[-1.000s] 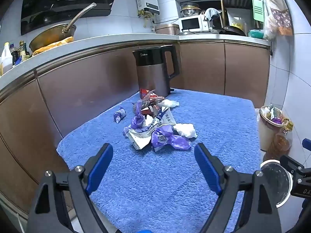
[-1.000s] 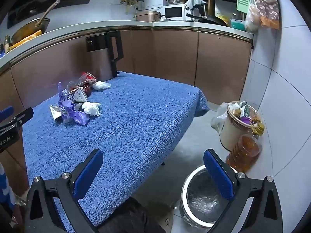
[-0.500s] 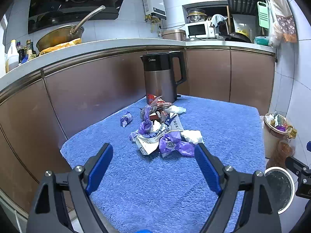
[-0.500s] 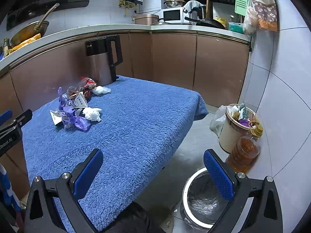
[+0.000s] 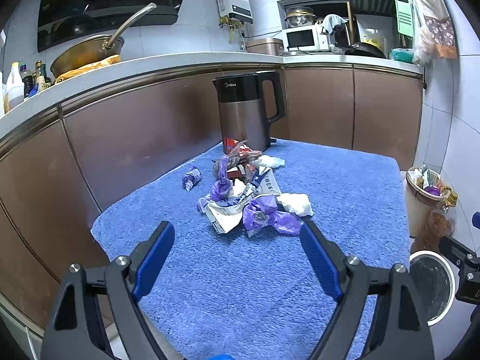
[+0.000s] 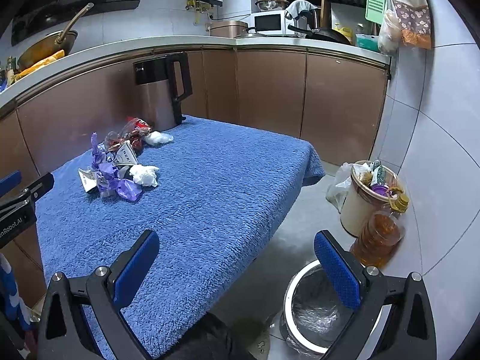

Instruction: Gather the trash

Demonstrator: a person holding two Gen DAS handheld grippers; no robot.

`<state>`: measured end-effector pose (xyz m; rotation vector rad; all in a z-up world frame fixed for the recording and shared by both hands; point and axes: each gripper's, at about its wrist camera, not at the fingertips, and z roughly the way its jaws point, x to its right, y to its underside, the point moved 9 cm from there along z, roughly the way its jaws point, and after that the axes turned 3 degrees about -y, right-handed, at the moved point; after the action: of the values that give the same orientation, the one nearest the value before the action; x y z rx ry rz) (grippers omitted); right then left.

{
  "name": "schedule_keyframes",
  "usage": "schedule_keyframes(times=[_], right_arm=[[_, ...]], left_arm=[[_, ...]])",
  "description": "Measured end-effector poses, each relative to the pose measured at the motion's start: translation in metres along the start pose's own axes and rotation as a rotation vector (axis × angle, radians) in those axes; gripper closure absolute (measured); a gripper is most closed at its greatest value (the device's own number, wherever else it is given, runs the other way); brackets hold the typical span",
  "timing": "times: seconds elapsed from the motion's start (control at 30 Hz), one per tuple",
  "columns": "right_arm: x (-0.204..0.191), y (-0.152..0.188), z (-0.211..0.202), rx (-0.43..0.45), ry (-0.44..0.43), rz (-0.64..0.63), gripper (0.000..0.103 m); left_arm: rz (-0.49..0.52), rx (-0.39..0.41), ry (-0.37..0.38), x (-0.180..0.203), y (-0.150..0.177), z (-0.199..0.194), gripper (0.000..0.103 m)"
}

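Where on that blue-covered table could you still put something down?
The towel is bare from the trash pile across to its right edge, and along the near edge by both open claws. It is crowded at the far left, where wrappers and tissues run up to the kettle.

Cool, even indoor light filled both fisheye views, sharp at centre, with counters [image 5: 180,63] bowed and corners blacked out, soft shadows under the trash [image 5: 249,198], and faint glare on the kettle [image 6: 159,102] and wall tiles [image 6: 444,150].

Left tongs [image 5: 237,258] and right tongs [image 6: 237,267] both gape wide, holding nothing.
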<state>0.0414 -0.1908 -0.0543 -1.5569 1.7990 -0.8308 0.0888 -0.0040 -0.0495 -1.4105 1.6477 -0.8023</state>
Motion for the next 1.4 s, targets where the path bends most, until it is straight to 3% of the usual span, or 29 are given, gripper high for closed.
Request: schedule_keyframes(times=[0.67, 1.0, 1.23, 1.4], right_arm=[[0.011, 0.011, -0.008, -0.022, 0.041, 0.092, 0.000], [0.011, 0.007, -0.008, -0.021, 0.091, 0.067, 0.000], [-0.008, -0.015, -0.002, 0.037, 0.049, -0.016, 0.000], [-0.035, -0.032, 0.020, 0.000, -0.080, -0.062, 0.000]], left_arm=[[0.067, -0.026, 0.137, 0.028, 0.003, 0.012, 0.018], [0.027, -0.037, 0.180, 0.022, 0.006, 0.022, 0.018], [-0.057, -0.040, 0.127, -0.019, 0.010, 0.030, 0.018], [-0.093, -0.097, 0.090, -0.044, 0.021, 0.050, 0.018]])
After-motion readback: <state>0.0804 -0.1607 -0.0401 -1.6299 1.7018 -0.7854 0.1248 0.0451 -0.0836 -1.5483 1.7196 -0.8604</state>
